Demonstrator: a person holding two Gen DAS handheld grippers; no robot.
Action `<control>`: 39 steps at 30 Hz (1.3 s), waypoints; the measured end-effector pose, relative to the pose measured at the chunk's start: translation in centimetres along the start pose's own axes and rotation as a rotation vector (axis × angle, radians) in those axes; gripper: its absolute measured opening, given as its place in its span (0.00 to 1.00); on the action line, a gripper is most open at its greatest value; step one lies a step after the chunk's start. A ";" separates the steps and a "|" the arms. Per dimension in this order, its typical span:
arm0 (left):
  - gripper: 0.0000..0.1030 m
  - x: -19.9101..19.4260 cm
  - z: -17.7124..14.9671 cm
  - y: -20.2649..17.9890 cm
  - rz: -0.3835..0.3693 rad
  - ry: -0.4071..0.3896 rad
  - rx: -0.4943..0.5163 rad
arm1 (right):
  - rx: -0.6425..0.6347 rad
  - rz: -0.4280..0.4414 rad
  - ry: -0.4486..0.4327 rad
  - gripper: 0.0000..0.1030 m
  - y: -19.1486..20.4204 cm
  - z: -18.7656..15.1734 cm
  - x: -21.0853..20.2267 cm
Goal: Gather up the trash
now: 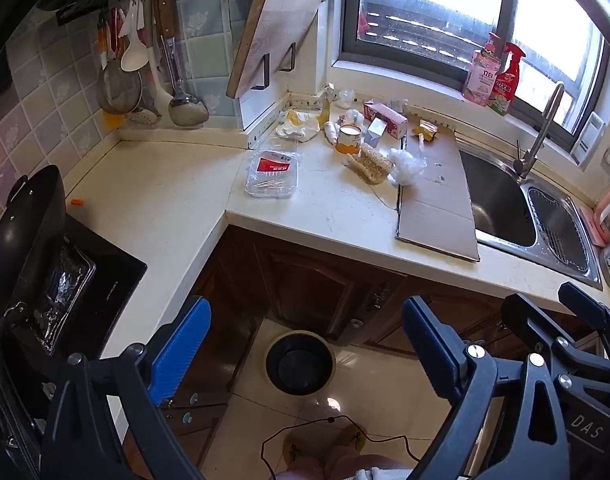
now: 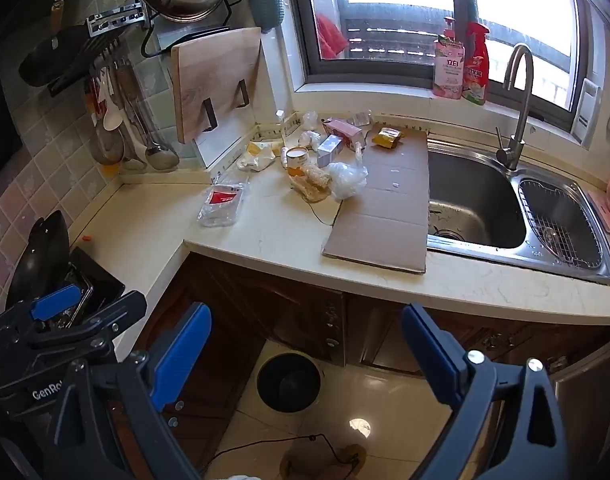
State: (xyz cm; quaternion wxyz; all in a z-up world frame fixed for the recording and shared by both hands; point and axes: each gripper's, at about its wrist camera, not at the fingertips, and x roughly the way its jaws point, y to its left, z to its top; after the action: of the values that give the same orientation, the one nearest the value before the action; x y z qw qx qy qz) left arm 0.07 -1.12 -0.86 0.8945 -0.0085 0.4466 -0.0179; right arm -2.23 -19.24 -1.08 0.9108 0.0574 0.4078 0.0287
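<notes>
Two ribbed blue-padded grippers [image 1: 305,356] [image 2: 307,354], empty.

Both wrist cameras look from above the floor, forward and downward, well back from the L-shaped counter [image 1: 177,184]. The left view sits further left, sink [image 1: 501,208] at 2 o'clock. The right view has the sink [image 2: 477,204] at 1 o'clock. Both share the trash pile [image 1: 357,136], cardboard [image 2: 385,216] and bin [image 1: 300,362] at 6 o'clock.
</notes>
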 end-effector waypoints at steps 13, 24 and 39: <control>0.92 0.3 -0.2 0.3 0.013 0.017 -0.002 | 0.008 0.007 0.023 0.93 0.4 -0.4 0.6; 0.92 0.2 -0.6 1.0 0.016 0.025 -0.006 | -0.004 0.016 0.024 0.89 1.2 -0.6 0.3; 0.92 0.0 -0.7 1.1 0.015 0.038 -0.005 | -0.010 0.019 0.031 0.86 1.8 -1.1 -0.3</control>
State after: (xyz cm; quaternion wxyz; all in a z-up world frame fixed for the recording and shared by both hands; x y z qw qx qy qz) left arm -0.49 0.02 -1.33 0.8860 -0.0069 0.4635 -0.0101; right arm -3.26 -17.39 -1.36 0.9045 0.0561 0.4209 0.0404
